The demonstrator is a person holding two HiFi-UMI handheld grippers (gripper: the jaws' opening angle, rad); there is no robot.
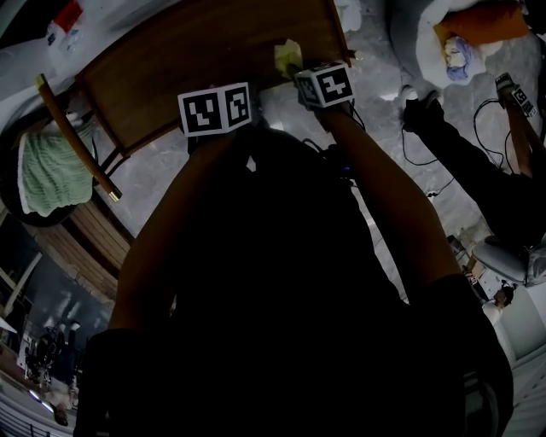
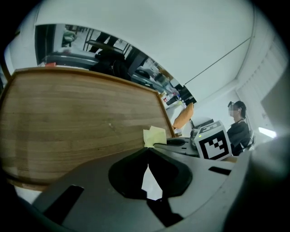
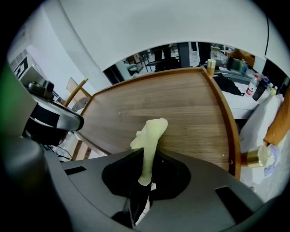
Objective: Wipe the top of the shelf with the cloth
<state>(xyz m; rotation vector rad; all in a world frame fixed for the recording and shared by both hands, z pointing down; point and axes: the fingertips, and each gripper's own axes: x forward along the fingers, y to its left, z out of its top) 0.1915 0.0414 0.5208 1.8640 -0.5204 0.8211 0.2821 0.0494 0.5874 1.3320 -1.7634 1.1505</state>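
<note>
The shelf's wooden top [image 1: 205,60] lies ahead of both grippers. My right gripper [image 3: 144,168] is shut on a pale yellow cloth [image 3: 148,136], which sticks up from the jaws over the near edge of the wooden top [image 3: 181,113]. In the head view the cloth [image 1: 287,57] shows just beyond the right gripper [image 1: 324,85], on the shelf's near edge. Beside it to the left, my left gripper [image 1: 215,109] is at the same edge. Its jaws are closed with nothing between them [image 2: 147,150]. The left gripper view also shows the cloth [image 2: 155,136] and the wooden top [image 2: 77,113].
A chair with a green towel [image 1: 49,175] stands left of the shelf. A person in dark clothes [image 1: 478,175] sits on the floor at the right, near cables. An orange cushion [image 1: 482,21] lies at the far right. Marble floor [image 1: 171,183] surrounds the shelf.
</note>
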